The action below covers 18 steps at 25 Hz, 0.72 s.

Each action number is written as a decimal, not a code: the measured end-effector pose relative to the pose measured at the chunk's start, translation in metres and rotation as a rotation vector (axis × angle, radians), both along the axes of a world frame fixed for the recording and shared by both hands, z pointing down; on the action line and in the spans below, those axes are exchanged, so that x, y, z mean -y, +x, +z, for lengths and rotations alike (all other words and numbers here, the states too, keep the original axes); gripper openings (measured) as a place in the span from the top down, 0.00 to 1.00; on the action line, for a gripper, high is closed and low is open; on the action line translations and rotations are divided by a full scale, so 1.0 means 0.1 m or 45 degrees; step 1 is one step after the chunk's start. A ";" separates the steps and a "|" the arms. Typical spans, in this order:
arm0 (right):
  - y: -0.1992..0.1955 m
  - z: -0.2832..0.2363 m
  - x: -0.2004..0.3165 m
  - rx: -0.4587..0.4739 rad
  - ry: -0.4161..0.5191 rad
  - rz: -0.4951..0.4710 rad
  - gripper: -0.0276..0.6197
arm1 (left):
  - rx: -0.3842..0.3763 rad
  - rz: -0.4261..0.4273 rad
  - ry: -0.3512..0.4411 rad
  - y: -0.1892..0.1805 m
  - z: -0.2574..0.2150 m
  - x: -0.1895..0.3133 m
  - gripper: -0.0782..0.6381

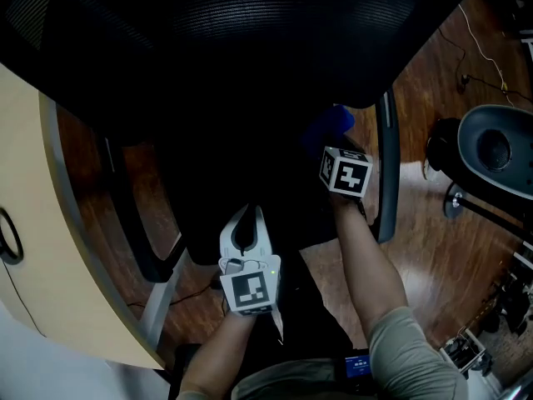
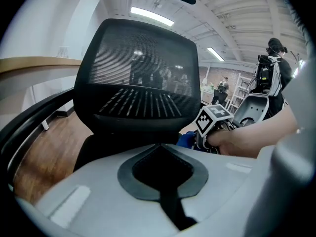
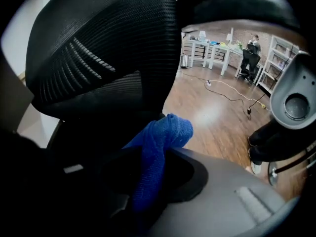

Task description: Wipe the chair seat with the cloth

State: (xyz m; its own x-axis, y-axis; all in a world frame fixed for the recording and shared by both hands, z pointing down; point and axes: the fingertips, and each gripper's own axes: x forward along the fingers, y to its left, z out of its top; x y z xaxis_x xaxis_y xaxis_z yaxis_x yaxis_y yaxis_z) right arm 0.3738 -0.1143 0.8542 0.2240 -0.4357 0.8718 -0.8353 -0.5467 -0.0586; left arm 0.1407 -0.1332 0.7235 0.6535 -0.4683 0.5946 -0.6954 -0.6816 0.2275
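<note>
Left gripper (image 1: 247, 222): jaws pressed together, nothing between them; above front edge of seat (image 1: 241, 161).
Right gripper (image 1: 333, 144): clamped on cloth (image 3: 159, 149).
Cloth: blue, bunched into a thick roll; at rear right of seat, just below backrest (image 1: 250, 32); contact with seat not discernible.
Risk, slip: cloth likely dragged out of jaws by friction on a hard stroke.
Risk, scrape: bare jaw tips on seat if roll folds under.
Risk, knock: armrest (image 1: 385, 165) just beside stroke path.

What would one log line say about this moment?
right gripper: shut on blue cloth | left gripper: shut, empty | position: over chair seat, near backrest
</note>
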 end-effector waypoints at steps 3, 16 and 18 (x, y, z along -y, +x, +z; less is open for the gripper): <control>-0.18 -0.18 0.14 -0.022 0.061 -0.047 0.79 | 0.014 -0.072 0.014 -0.21 -0.04 0.11 0.88; -2.92 -0.57 1.06 0.264 0.317 -0.693 0.79 | 0.048 -0.332 0.039 -1.61 -0.21 0.26 0.88; -3.28 -0.49 1.09 0.323 0.288 -0.781 0.79 | 0.066 -0.300 0.043 -1.74 -0.24 0.22 0.88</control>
